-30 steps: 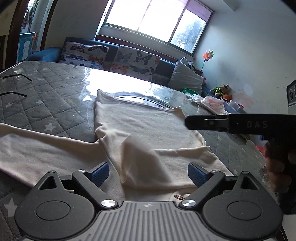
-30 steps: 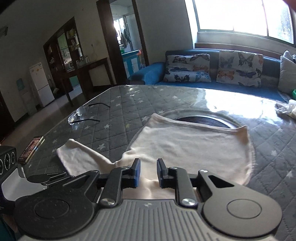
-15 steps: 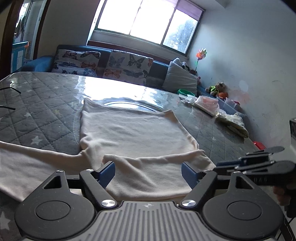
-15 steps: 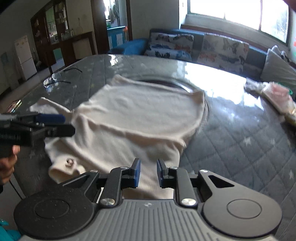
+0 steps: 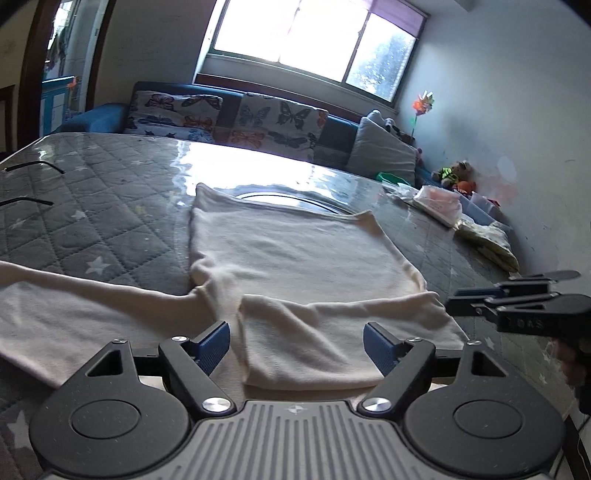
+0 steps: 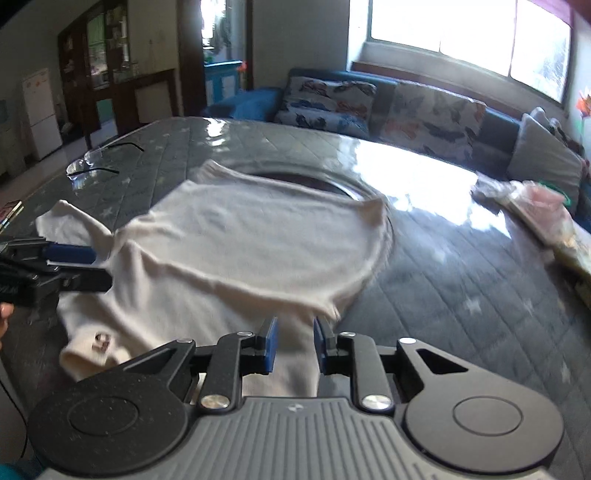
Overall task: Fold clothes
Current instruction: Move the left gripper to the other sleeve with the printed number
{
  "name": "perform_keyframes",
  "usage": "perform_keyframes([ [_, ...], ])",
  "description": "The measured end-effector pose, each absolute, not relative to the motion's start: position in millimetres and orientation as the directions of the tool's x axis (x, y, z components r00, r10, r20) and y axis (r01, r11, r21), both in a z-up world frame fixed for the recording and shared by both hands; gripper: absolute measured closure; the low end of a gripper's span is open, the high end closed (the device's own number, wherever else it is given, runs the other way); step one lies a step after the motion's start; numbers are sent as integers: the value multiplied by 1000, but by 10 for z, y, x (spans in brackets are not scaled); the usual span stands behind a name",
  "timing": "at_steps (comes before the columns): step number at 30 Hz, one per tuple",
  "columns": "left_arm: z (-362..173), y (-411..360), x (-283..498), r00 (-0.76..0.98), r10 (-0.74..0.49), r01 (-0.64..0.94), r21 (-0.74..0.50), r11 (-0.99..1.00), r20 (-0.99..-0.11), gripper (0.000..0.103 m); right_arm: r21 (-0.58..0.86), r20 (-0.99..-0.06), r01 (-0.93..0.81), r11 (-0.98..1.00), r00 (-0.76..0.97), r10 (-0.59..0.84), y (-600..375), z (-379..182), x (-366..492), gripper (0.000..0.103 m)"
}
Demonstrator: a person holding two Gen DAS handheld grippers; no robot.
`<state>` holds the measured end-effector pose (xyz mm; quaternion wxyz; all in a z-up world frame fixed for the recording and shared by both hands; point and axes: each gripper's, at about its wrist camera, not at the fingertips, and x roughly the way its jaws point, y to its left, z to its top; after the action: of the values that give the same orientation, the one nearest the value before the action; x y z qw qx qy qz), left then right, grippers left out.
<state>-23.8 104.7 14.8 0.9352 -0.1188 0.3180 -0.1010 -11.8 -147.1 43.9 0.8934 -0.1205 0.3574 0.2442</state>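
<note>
Right now your left gripper (image 5: pixel 296 341) has its jaws wide apart over the near edge of the cream shirt (image 5: pixel 295 258), which lies flat mid-table (image 5: pixel 92 206), one sleeve folded across. Your right gripper (image 6: pixel 294 345) sits with fingers nearly together, a narrow gap between them, cloth beneath. Only the right view shows the eyeglasses (image 6: pixel 86 164) by the far left edge. A butterfly-cushioned sofa (image 5: pixel 229 118) stands under the window (image 5: pixel 310 33).
</note>
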Motion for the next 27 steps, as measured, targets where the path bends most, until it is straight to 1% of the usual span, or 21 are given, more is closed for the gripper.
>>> perform_keyframes([
  [2,148,1103,-247,780,-252,100,-284,954,-573,20,-85,-698,-552,830,627,346,-1409,411,-33,79],
  [5,132,1189,-246,781,-234,77,-284,956,-579,20,-86,-711,-597,798,597,370,-1384,366,97,77],
  [10,78,1286,-213,775,-214,42,-290,956,-594,18,-76,-743,-647,759,544,389,-1373,282,220,77],
  [12,56,1304,-204,772,-209,34,-290,956,-600,18,-78,-749,-656,751,536,390,-1390,260,230,79],
  [13,41,1313,-197,769,-206,29,-289,957,-605,18,-77,-749,-658,749,534,393,-1403,256,230,83],
  [14,26,1323,-189,766,-203,25,-287,958,-610,18,-85,-748,-657,749,538,388,-1409,257,227,94],
  [15,9,1331,-182,764,-200,20,-286,958,-614,18,-97,-750,-652,752,545,376,-1414,260,226,98],
  [21,-8,1360,-185,768,-191,17,-280,960,-611,17,-157,-749,-630,761,578,323,-1479,311,171,103],
  [24,-9,1367,-191,769,-189,18,-275,961,-610,16,-201,-743,-592,780,611,272,-1583,320,162,103],
  [27,-9,1348,-191,770,-186,19,-269,963,-611,15,-177,-729,-584,792,619,293,-1688,339,138,103],
])
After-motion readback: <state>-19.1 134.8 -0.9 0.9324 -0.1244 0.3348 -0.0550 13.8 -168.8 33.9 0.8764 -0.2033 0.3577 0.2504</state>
